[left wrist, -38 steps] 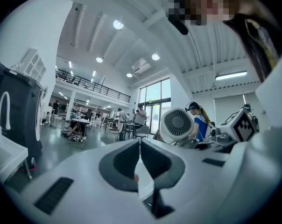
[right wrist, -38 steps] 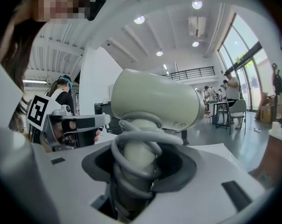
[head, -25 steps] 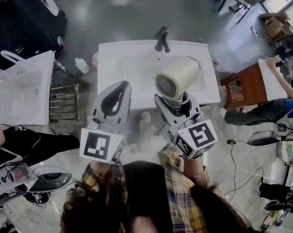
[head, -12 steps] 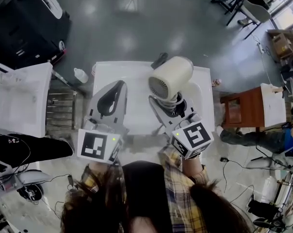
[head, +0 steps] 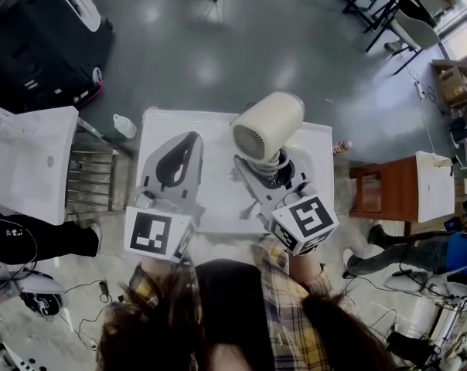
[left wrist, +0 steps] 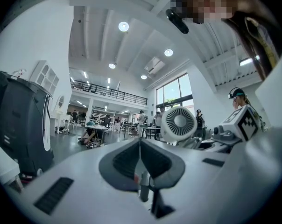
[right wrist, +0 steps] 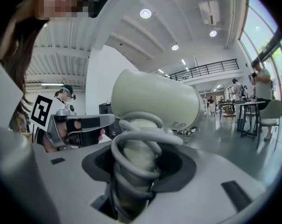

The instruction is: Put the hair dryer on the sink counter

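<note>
Right gripper (head: pixel 267 167) grasps the top-heavy hair dryer (head: pixel 268 124) by its handle (right wrist: pixel 134 171); mid-frame over the bench (head: pixel 218 157) it could twist loose; left gripper (head: pixel 181 141) clenched empty

The dryer (head: pixel 268 126) is cream, its coiled cord (right wrist: pixel 136 146) pale grey. The left tongs (head: pixel 189 139) and the right tongs (head: pixel 266 163) are light grey with black pads (left wrist: pixel 124 160), and each carries a white cube (head: pixel 158 234) printed with black square markers. The tabletop (head: pixel 214 126) is white, the floor (head: pixel 218 45) glossy grey. The shirt (head: pixel 284 300) is yellow-and-brown plaid. A stool (head: pixel 380 192) is reddish brown, a cabinet (head: pixel 40 37) black.
</note>
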Tool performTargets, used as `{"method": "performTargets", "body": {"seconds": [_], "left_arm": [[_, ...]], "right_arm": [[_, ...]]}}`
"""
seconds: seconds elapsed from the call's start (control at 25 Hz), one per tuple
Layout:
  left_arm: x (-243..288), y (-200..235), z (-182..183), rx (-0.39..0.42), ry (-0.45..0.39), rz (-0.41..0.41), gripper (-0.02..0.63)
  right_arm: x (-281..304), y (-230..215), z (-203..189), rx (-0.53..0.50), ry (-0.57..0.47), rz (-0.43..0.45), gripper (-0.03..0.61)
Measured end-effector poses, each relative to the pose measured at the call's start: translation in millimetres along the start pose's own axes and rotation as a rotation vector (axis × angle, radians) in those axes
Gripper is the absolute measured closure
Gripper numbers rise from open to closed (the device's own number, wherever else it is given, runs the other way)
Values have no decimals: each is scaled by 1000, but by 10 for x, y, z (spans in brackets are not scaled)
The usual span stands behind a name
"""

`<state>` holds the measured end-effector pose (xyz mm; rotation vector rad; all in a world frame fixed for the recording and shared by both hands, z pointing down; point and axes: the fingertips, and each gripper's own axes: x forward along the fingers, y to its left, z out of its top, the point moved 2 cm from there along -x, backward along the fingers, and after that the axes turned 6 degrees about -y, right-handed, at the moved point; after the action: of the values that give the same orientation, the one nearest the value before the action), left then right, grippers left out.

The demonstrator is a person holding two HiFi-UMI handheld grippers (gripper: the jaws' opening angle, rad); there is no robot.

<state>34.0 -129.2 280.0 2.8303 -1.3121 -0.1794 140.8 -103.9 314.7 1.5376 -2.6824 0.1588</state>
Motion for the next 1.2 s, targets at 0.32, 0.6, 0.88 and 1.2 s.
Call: {"method": "performTargets", "body": {"seconds": [0.32,0.6,0.88,1.2], "left_arm": [[148,217,-39,4,31,8,591],[222,409,-22,-3,39,13,591],[172,613,-71,-18,55,35,591],[95,745,-236,-33,84,70,591]], "right_arm": [[219,-103,22,24,1,0,356],[427,-27,47,16,24,23,356],[605,56,-41,2,69,45,356],[748,133,-90,-41,108,102,356]]}}
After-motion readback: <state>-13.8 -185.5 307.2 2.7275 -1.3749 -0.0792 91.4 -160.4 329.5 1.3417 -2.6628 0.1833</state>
